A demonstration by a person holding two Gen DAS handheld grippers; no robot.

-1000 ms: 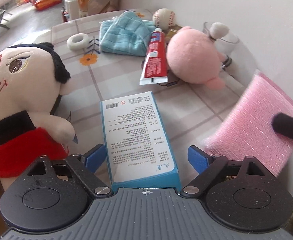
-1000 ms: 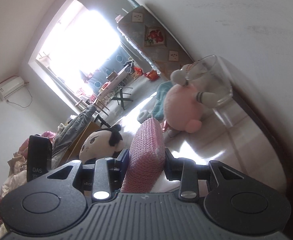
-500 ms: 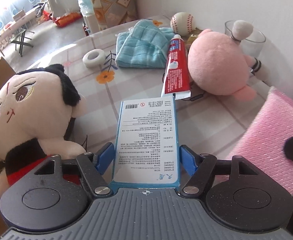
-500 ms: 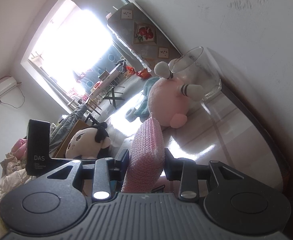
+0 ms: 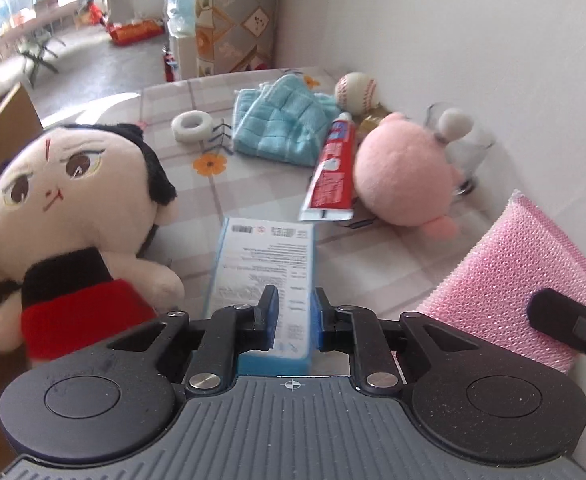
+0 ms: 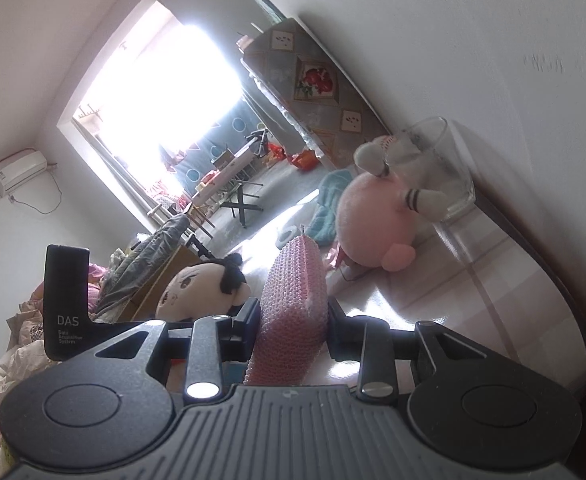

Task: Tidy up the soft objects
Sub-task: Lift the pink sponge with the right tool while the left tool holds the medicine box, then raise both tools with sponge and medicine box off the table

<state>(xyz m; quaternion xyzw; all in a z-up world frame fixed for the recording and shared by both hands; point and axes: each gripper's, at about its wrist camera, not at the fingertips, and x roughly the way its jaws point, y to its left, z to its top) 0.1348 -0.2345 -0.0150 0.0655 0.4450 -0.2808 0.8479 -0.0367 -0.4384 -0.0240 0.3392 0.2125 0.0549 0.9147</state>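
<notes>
Jaws of left hand-held gripper (image 5: 293, 312) closing on blue-edged box (image 5: 267, 264); right hand-held gripper (image 6: 293, 316) clamped on pink sponge (image 6: 293, 312).

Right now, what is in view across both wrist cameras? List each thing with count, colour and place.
doll: 1, cream with black hair, table left.
pink plush: 1, pink, by the wall.
pink sponge: 1, pink, in right gripper.
box: 1, blue and white, between the left fingers.
toothpaste tube: 1, red, beside pink plush.
towel: 1, light blue, far table.
tape roll: 1, white, left of towel.
baseball: 1, white, far corner.
glass: 1, clear, behind plush.
left gripper: closing on box.
right gripper: shut on sponge.
</notes>
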